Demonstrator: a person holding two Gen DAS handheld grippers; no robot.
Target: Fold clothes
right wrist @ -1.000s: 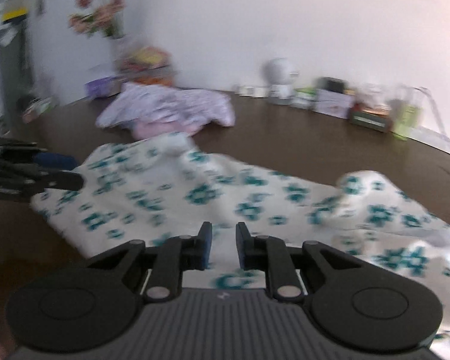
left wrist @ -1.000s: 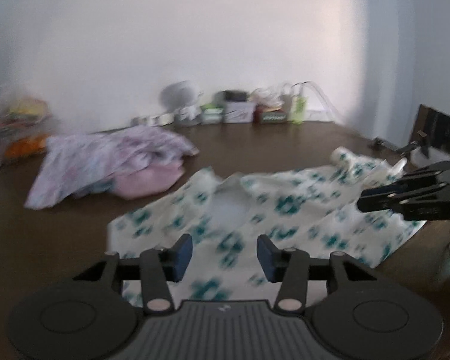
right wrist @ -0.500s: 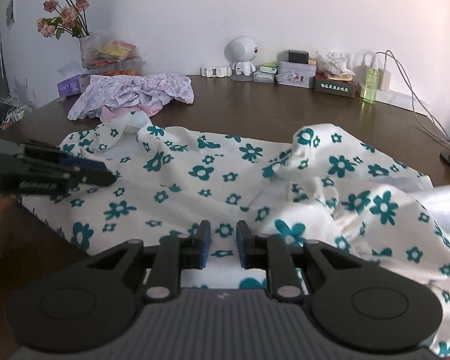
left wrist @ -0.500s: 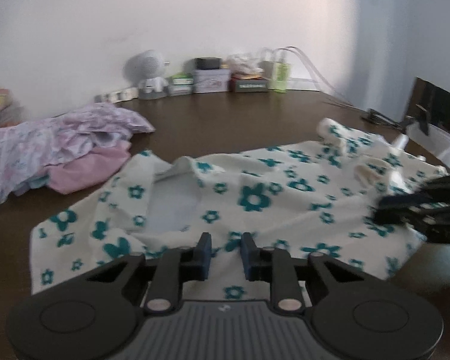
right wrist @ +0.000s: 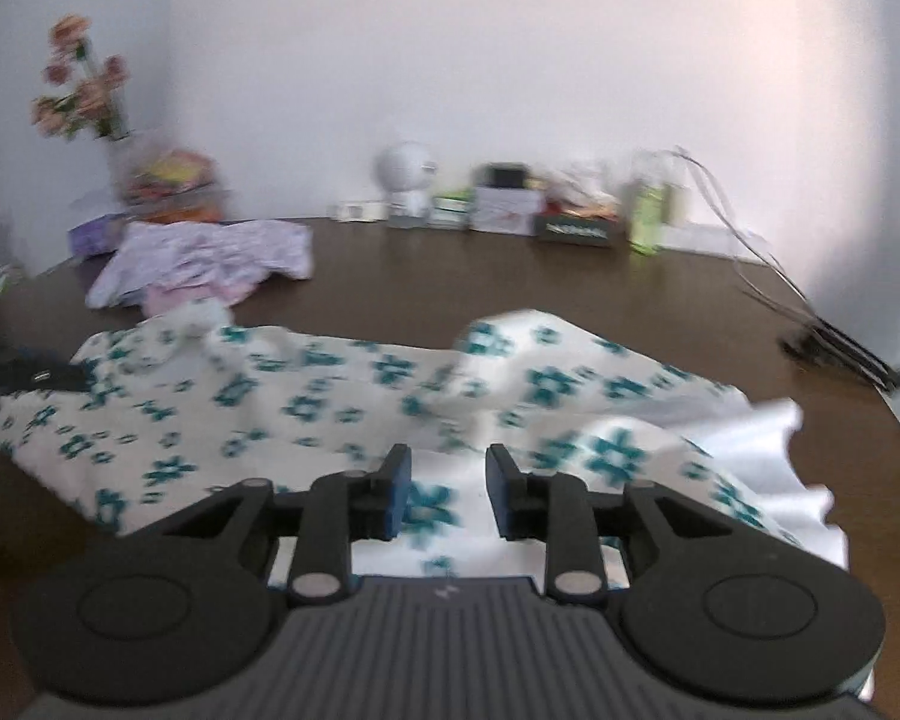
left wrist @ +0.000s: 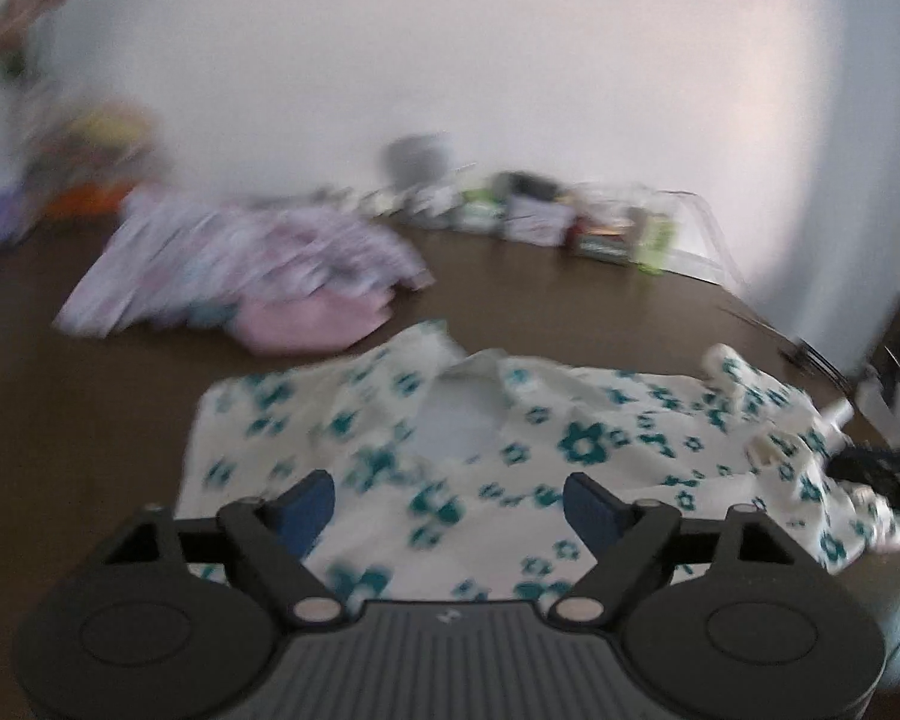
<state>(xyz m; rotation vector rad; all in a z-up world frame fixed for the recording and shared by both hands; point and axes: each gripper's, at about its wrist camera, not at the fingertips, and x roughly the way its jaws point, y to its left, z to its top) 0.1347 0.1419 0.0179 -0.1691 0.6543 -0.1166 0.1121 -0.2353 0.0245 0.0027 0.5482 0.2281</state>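
Both sets of jaws have let go since half a second back: then they were nearly together over the cloth, now the left gripper stands wide and is opening further, and the right gripper has a clear gap and is opening too. Floral cloth shows through both gaps, but the pads press on nothing that I can see. Both views have gone blurry again after the sharp frames before.

White shirt with teal flowers lies spread on the dark brown table, along its near edge, collar open toward the back. Its right half is rumpled, with a raised fold and a plain white layer sticking out toward the table's right edge.

Left gripper sits at the shirt's near hem on the left side; right gripper is low over the near hem farther right. Each one's dark tip shows at the side of the other's view, at opposite ends of the shirt.

Behind the shirt, toward the back left corner, a heap of lilac and pink clothes is well apart from it. Along the back edge by the wall: a small white figurine, boxes, a green bottle. Flowers stand at the far left corner. Cables trail down the right edge.
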